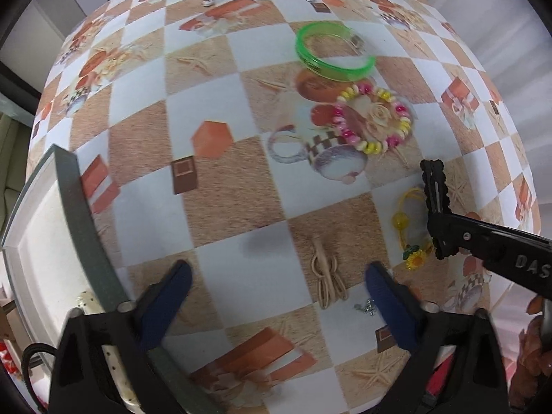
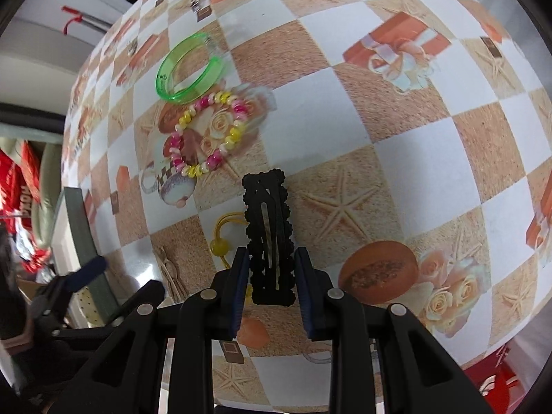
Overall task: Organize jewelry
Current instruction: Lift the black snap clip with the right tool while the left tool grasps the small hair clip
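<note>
A black hair clip (image 2: pixel 269 238) with scalloped edges is clamped between the blue pads of the right gripper (image 2: pixel 271 288), held above the checkered table (image 2: pixel 396 110). Just beside it to the left lies a yellow hair tie (image 2: pixel 220 241) with a bead and a sunflower charm (image 1: pixel 415 259). Farther toward the middle of the table lie a pink and yellow bead bracelet (image 2: pixel 207 134) and, touching it, a green bangle (image 2: pixel 188 69). The left gripper (image 1: pixel 279 296) hovers with its jaws wide apart over beige elastic bands (image 1: pixel 326 276), next to a white tray (image 1: pixel 45 241) with a dark rim at the table's left edge.
</note>
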Demonstrator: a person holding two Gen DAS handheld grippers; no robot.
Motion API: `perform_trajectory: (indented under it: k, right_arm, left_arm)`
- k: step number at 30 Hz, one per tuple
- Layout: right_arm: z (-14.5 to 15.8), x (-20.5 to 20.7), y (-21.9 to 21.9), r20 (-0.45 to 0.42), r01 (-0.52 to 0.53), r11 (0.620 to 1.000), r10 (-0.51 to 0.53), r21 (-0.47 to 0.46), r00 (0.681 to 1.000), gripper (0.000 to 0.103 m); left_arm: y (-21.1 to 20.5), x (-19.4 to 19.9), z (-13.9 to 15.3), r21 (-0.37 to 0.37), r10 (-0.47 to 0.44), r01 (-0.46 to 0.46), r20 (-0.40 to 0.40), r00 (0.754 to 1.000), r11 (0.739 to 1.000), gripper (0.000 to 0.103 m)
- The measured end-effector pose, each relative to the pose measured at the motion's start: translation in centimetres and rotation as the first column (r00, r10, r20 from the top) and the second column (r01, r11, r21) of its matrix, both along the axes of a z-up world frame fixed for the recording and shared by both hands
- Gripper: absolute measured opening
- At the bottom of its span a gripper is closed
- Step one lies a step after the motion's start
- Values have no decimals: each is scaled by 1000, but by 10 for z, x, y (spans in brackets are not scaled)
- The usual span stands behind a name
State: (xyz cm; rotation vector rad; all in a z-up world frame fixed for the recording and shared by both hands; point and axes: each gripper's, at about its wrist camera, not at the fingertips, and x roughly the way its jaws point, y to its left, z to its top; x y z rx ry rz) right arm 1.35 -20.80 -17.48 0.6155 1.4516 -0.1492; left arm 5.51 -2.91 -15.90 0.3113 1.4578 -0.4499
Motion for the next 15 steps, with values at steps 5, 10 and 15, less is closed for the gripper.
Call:
perform_trajectory:
  k: [5, 10, 15]
  right_arm:
    - [2, -2, -7, -2, 11, 1000, -11, 8, 1000, 29]
    - [6, -14, -17, -4, 14, 1000, -14, 10, 1000, 29]
    - [8, -17, -18, -4, 12, 1000, -12, 9, 1000, 29]
  left_arm:
    - [-11, -3, -13, 8, -7, 7, -32, 999, 1000, 77]
    - [-24, -8, -16, 41, -29, 29, -1, 1000, 999, 74]
    - [-43, -20, -8, 26, -74, 73, 27, 997, 997, 32]
